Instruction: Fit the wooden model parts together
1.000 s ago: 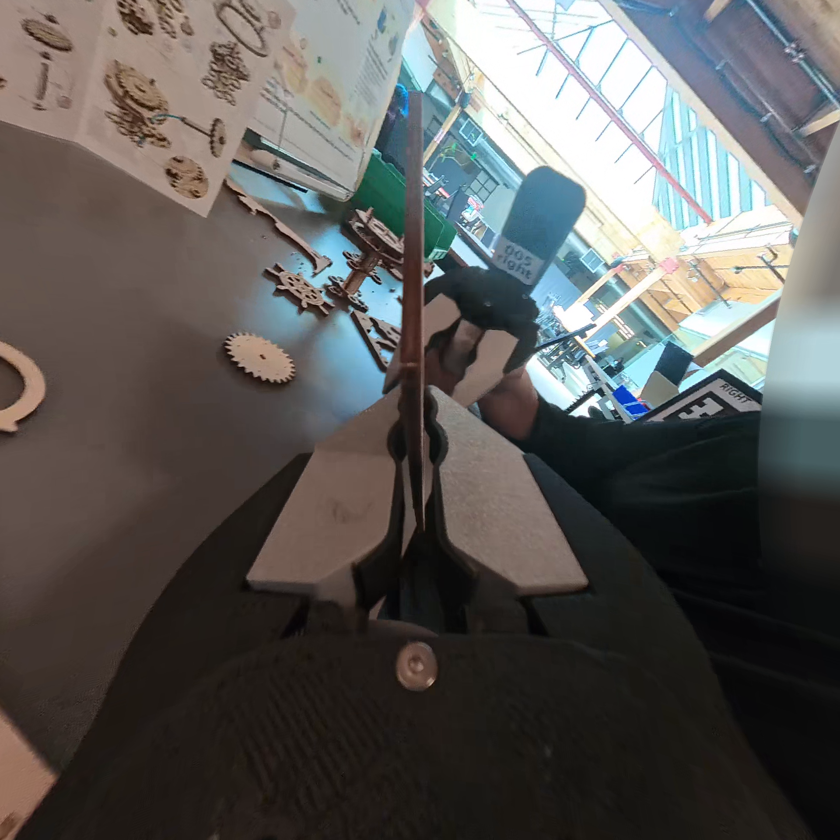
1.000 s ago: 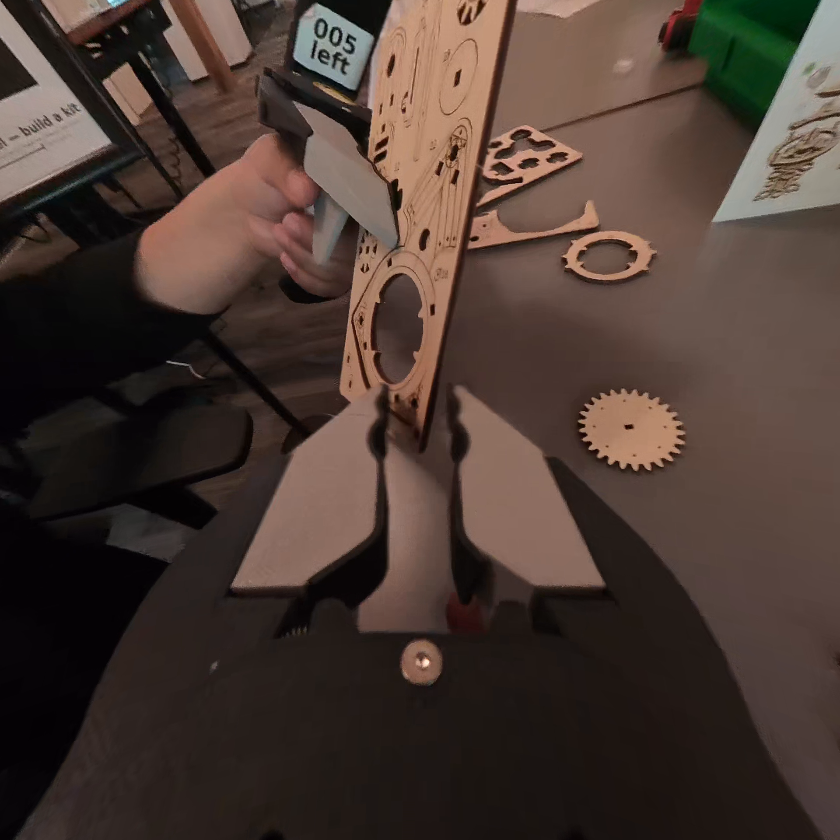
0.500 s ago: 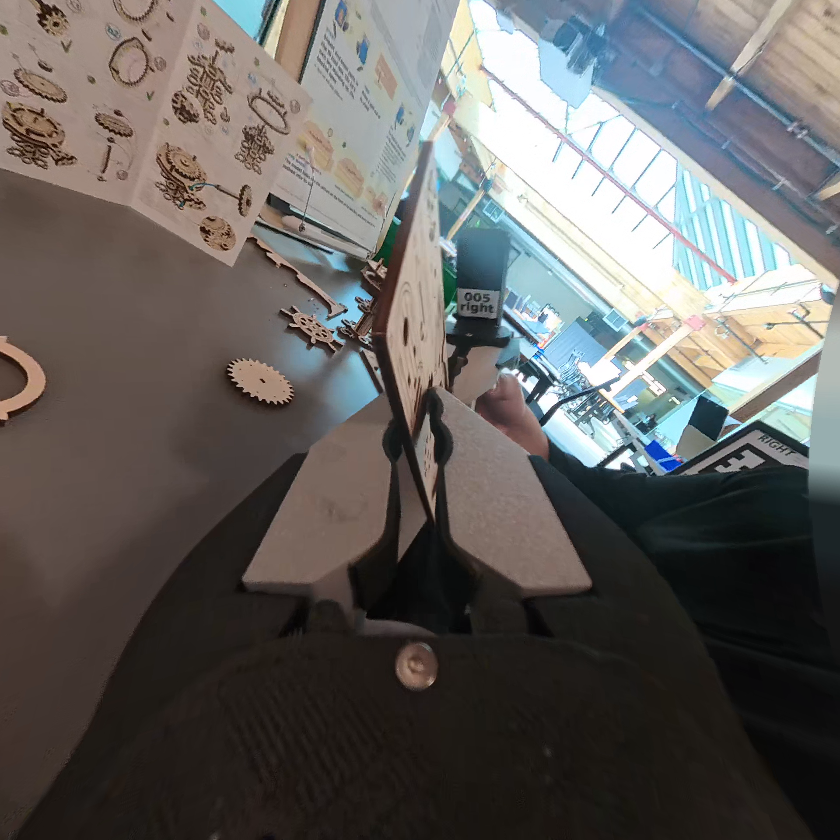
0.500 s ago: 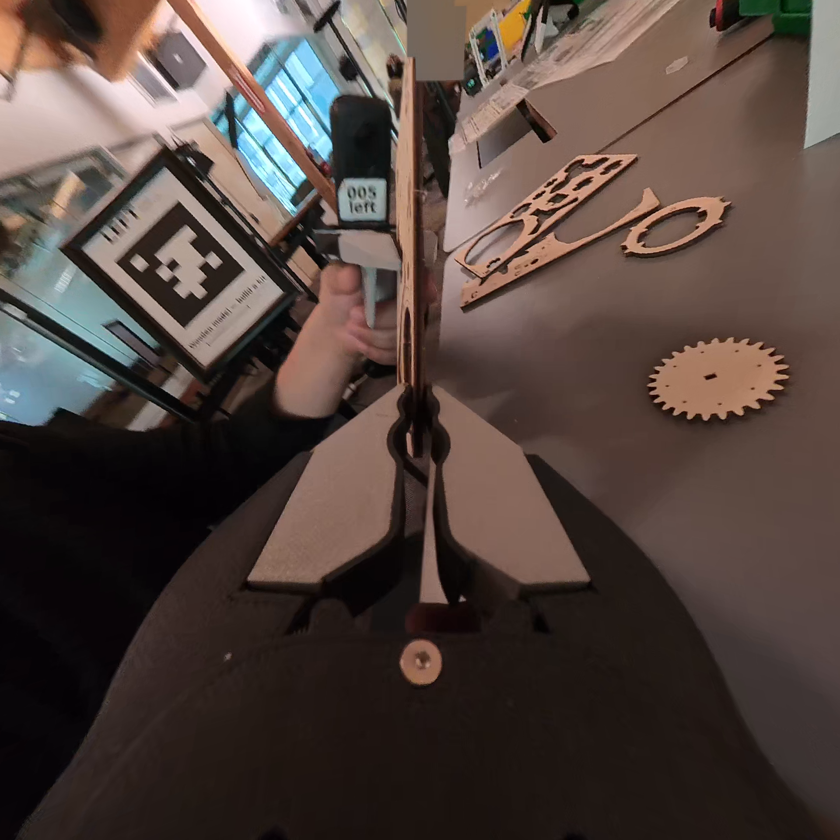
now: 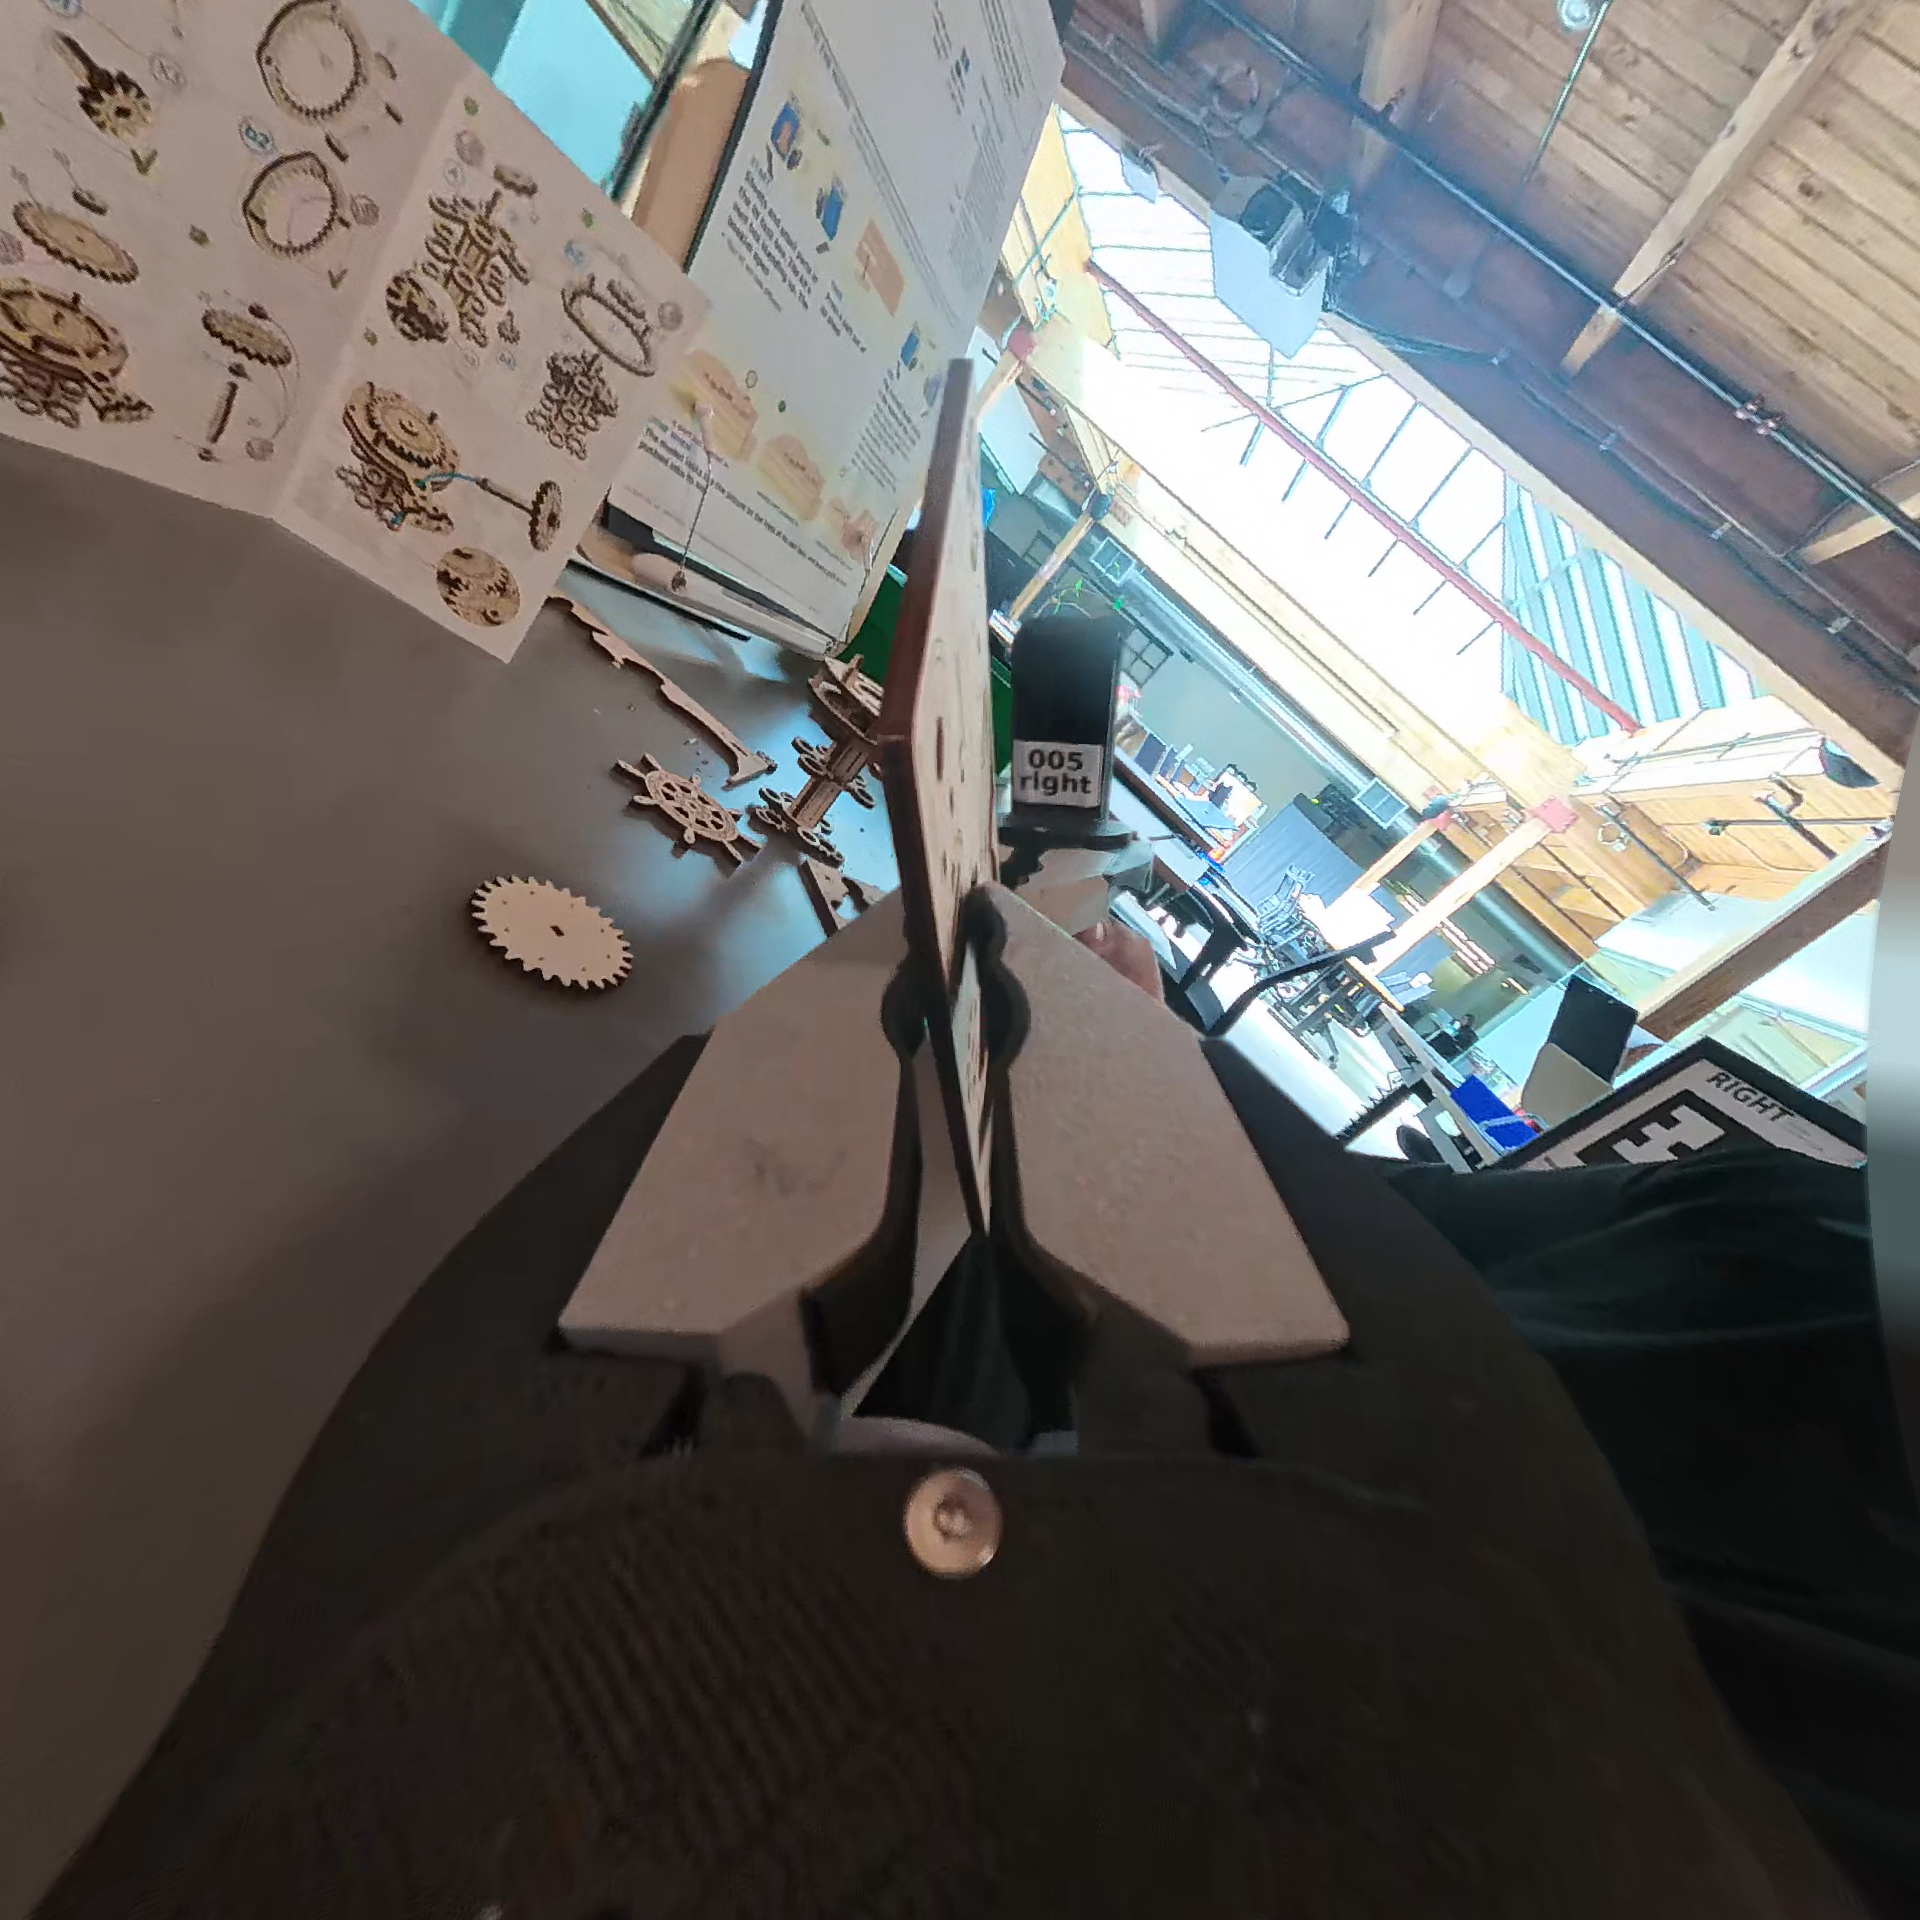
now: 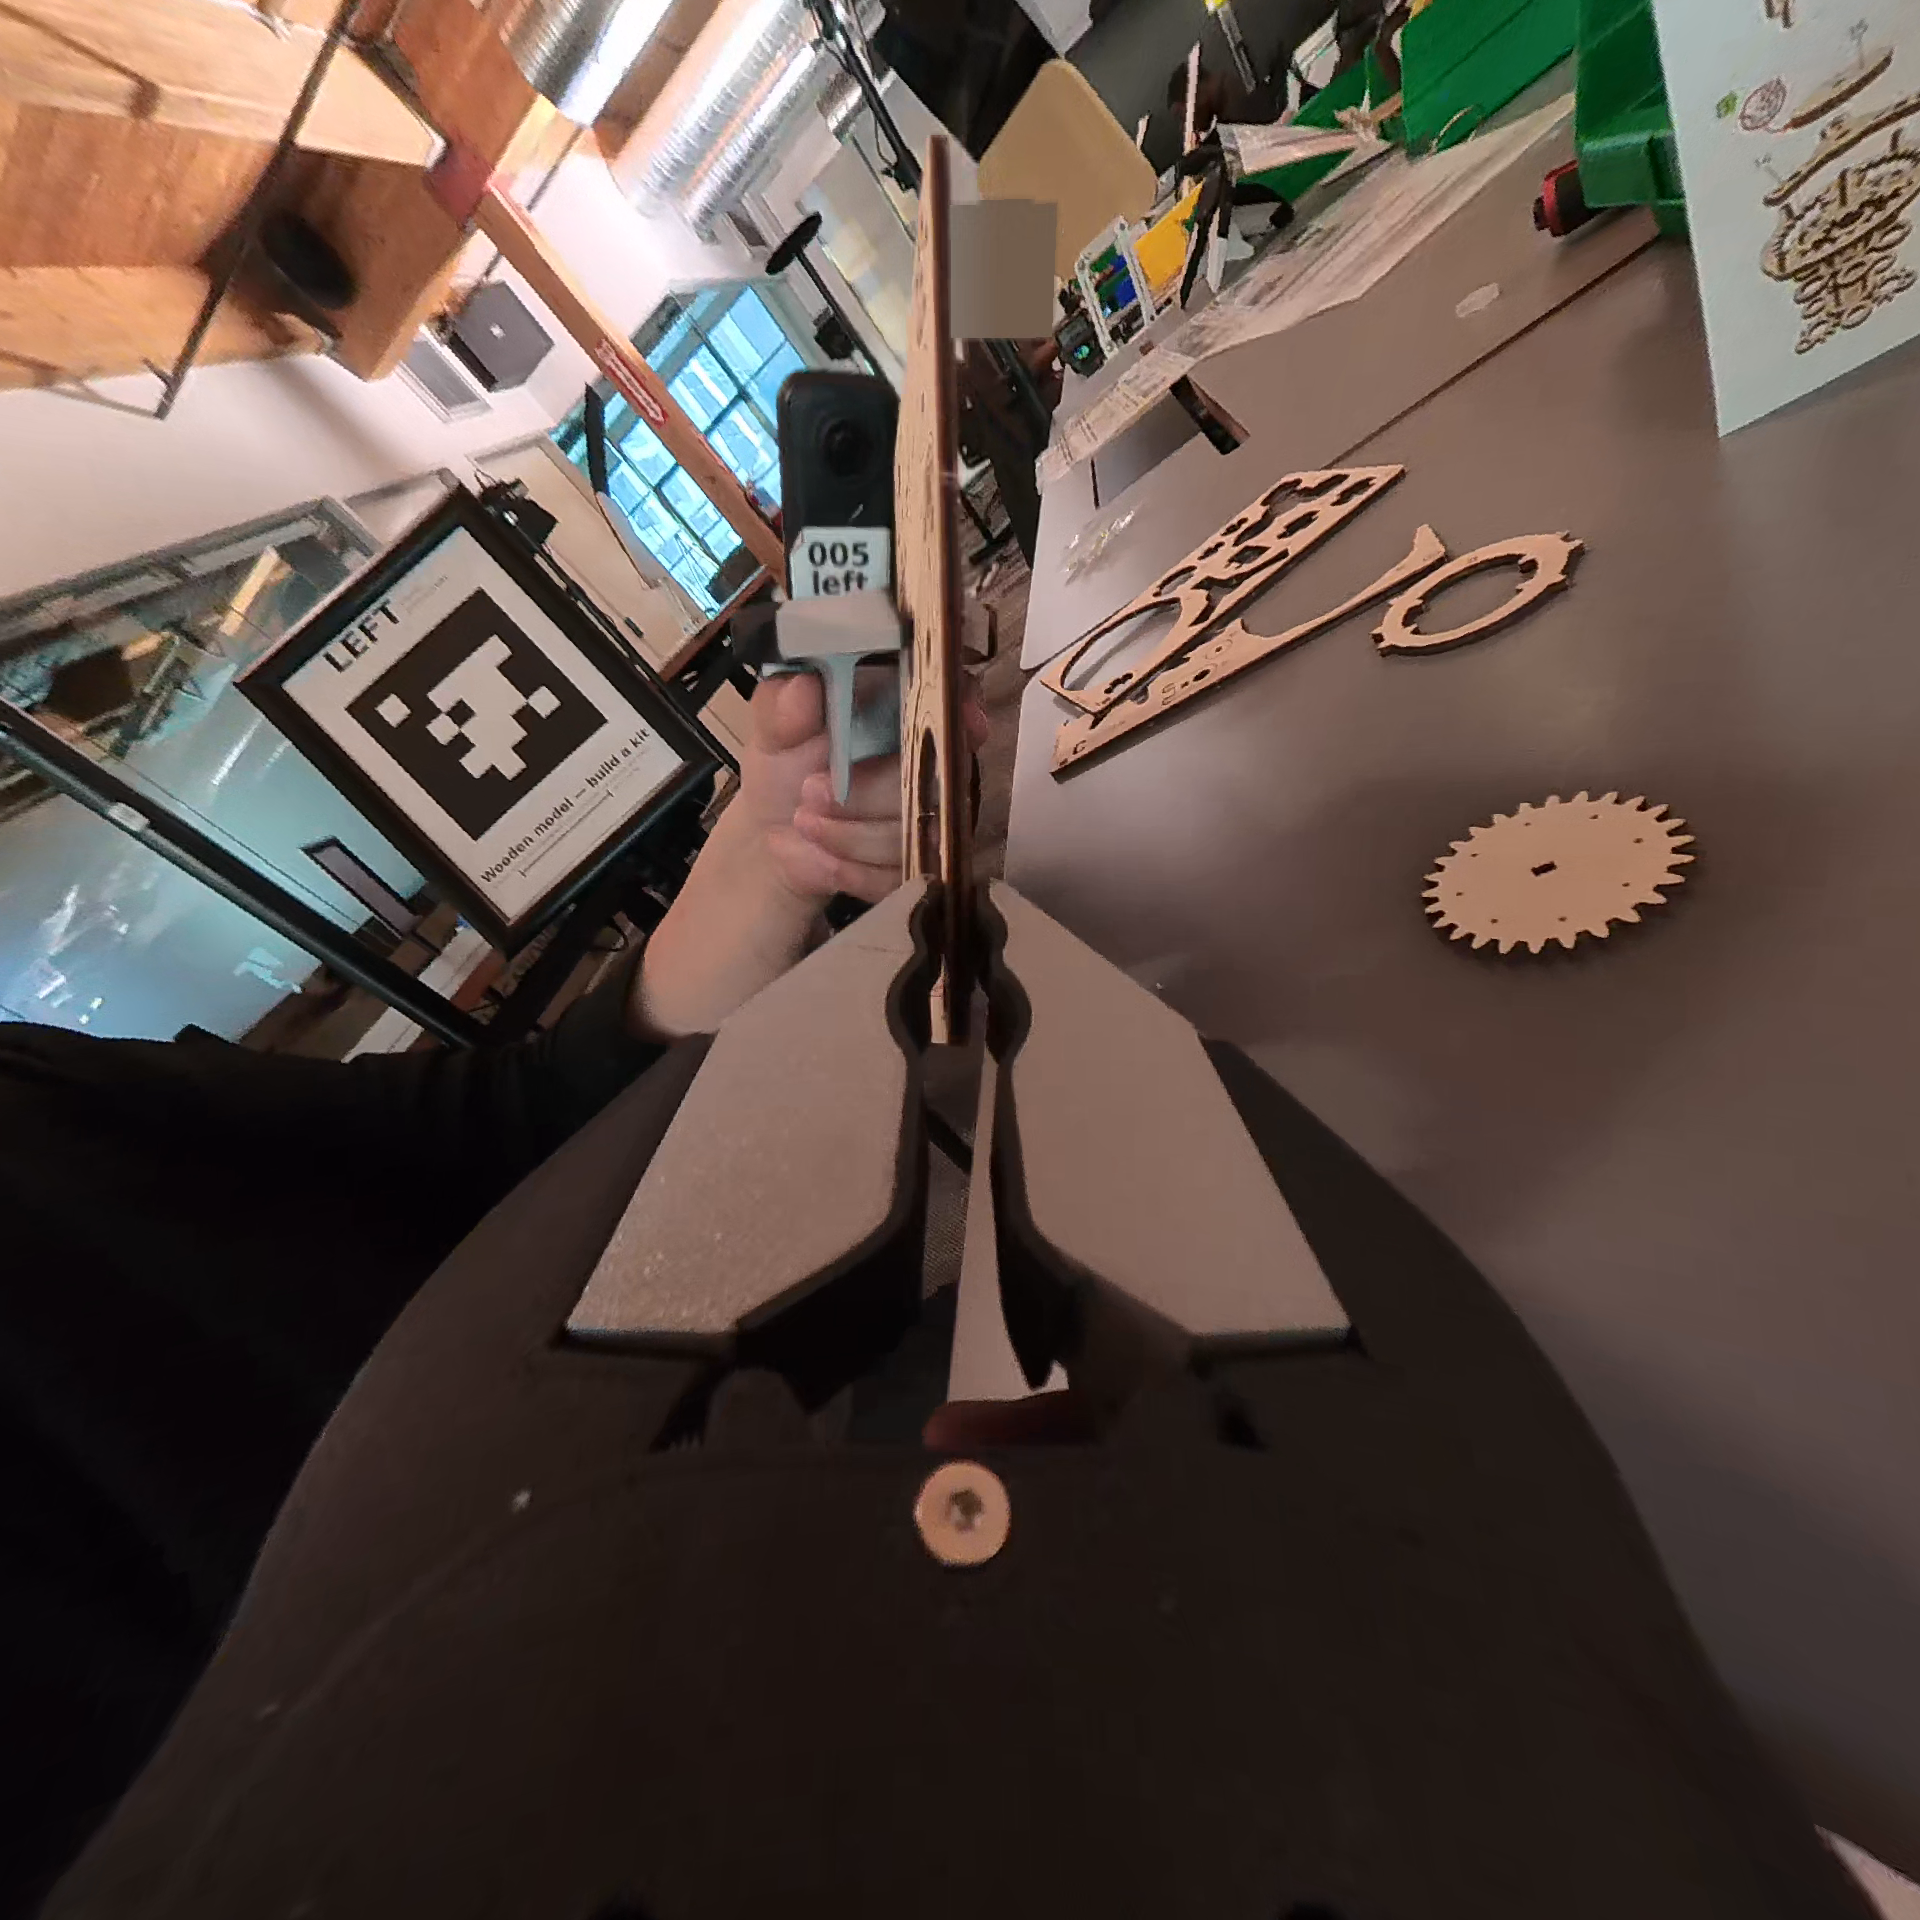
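Note:
A thin wooden parts sheet with laser-cut pieces stands on edge above the grey table, held between both grippers. My left gripper is shut on one edge of the sheet. My right gripper is shut on the opposite edge of the same sheet. The right gripper shows beyond the sheet in the left wrist view. The left gripper shows beside the sheet in the right wrist view, with a hand on it. A loose wooden gear lies flat on the table and also shows in the right wrist view.
Instruction pages stand at the back of the table. A ship-wheel part and small assemblies lie near them. A punched-out sheet frame and a toothed ring lie farther off. A green bin stands behind. A marker board stands off the table. My right fingertips sit around 8 cm from my left ones.
My right gripper, open around the sheet's edge a second ago, has shut on it. The sheet has swung and now stands edge-on between both grippers. The left gripper has kept hold.

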`<state>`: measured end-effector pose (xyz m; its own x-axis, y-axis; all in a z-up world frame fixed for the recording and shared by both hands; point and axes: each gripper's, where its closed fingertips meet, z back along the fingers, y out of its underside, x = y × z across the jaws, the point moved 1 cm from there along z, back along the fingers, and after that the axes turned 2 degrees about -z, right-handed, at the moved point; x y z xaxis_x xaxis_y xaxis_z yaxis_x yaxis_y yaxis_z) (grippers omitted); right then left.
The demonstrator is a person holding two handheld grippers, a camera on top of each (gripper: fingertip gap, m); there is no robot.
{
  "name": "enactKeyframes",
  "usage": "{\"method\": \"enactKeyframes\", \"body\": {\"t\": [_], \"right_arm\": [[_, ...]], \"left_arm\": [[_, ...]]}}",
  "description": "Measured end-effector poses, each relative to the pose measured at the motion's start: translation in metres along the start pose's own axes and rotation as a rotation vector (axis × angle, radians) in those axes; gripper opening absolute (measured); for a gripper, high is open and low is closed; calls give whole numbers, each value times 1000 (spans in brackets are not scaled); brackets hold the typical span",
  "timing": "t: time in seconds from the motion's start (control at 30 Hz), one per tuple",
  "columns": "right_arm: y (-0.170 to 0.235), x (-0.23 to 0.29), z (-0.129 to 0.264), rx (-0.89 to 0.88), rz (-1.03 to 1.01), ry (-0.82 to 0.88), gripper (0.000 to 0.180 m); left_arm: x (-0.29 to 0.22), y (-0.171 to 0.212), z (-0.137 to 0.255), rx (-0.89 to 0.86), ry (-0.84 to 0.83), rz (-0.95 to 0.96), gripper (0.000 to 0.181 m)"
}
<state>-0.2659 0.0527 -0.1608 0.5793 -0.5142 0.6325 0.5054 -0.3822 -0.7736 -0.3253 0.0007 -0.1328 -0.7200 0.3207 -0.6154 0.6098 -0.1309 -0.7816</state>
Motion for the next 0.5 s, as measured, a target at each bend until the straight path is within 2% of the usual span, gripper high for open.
{"method": "enactKeyframes", "body": {"t": [0.07,0.3,0.5], "right_arm": [[-2,0,3,-22,-7,-1,1],[-6,-1,8,-67,-15,8,1],[-9,0,12,-95,-29,-15,1]], "left_arm": [[-4,3,0,-22,15,-1,15],[-1,34,6,105,-43,-92,14],[-11,46,8,189,-6,-182,24]]}}
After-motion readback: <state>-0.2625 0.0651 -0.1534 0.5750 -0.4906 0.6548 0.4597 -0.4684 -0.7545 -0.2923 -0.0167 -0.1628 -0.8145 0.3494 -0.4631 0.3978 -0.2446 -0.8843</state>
